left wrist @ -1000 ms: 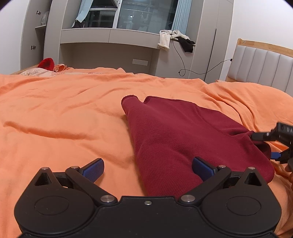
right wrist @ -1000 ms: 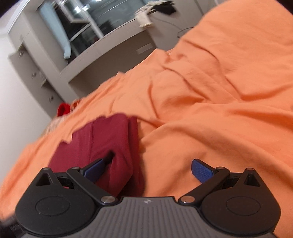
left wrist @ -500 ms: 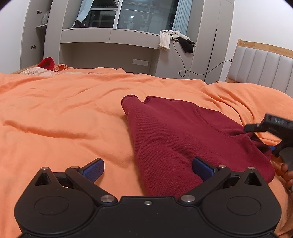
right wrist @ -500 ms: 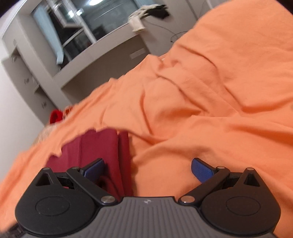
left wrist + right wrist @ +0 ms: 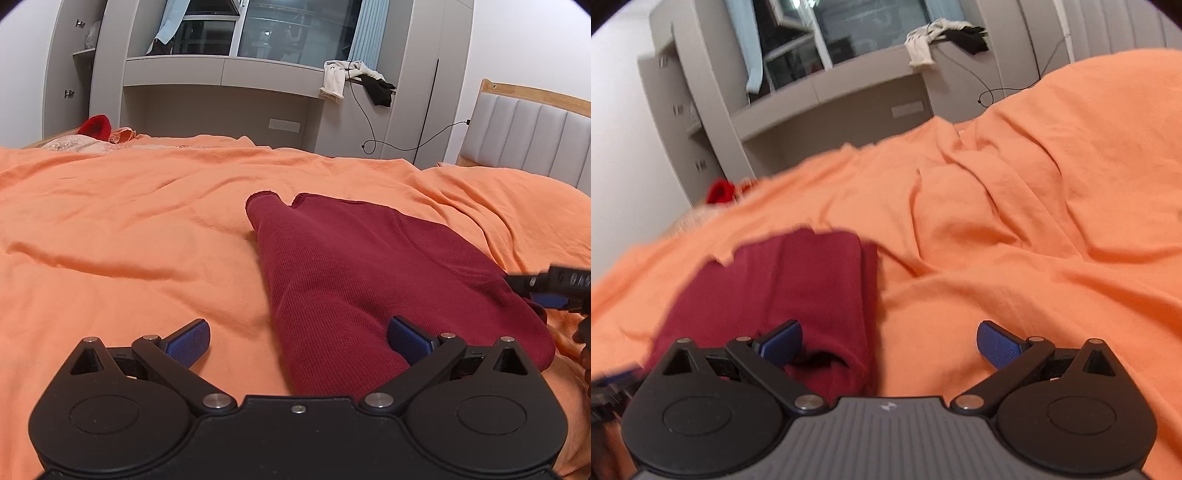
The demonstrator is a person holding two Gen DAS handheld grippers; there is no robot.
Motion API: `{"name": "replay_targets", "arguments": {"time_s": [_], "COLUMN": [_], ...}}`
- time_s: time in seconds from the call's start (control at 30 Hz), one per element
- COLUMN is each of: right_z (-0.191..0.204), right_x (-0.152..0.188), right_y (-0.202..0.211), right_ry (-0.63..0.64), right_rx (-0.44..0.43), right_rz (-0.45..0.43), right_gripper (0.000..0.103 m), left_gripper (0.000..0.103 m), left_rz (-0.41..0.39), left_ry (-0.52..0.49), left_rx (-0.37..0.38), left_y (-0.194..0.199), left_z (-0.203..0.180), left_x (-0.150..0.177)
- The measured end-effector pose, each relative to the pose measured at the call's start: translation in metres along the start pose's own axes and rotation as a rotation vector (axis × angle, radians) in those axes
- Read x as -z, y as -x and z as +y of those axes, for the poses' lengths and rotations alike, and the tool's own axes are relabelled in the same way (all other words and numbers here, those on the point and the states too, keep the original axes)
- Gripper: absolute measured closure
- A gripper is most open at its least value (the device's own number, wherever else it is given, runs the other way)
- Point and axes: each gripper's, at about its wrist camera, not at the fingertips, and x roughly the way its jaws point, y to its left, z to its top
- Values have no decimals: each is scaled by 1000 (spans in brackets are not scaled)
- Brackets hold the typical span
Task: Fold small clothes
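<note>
A dark red knit garment [image 5: 354, 273] lies folded lengthwise on the orange bedspread [image 5: 110, 229]. My left gripper [image 5: 298, 338] is open and empty, low over the garment's near left edge, its right pad over the cloth. My right gripper [image 5: 889, 339] is open and empty, straddling the garment's right edge [image 5: 798, 291]; its left pad is over the cloth. It also shows in the left wrist view [image 5: 554, 286] at the garment's right side.
A red item and pale cloth [image 5: 94, 129] lie at the bed's far left. A grey padded headboard [image 5: 528, 133] stands at right. Grey cabinets with a window, hanging clothes [image 5: 354, 79] and a cable stand behind the bed.
My right gripper has swung and levelled out, so the garment sits more in front of it. In the left view it shifted slightly at the garment's right side. The left gripper has not moved.
</note>
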Motion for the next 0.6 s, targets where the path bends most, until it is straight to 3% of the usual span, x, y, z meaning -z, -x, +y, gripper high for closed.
{"name": "replay_targets", "arguments": {"time_s": [0.47, 0.6], "right_z": [-15, -18], "right_x": [8, 13], "right_y": [-37, -39], "right_ry": [-236, -253], "right_rx": [-142, -150], "right_rz": [-44, -55], "right_gripper": [0, 1], "left_gripper": [0, 0], "left_rz": [-19, -19], "left_ry": [-14, -13], "left_rx": [-9, -9], "left_y": [3, 3], "left_z": [-7, -7], "left_x": [3, 3]}}
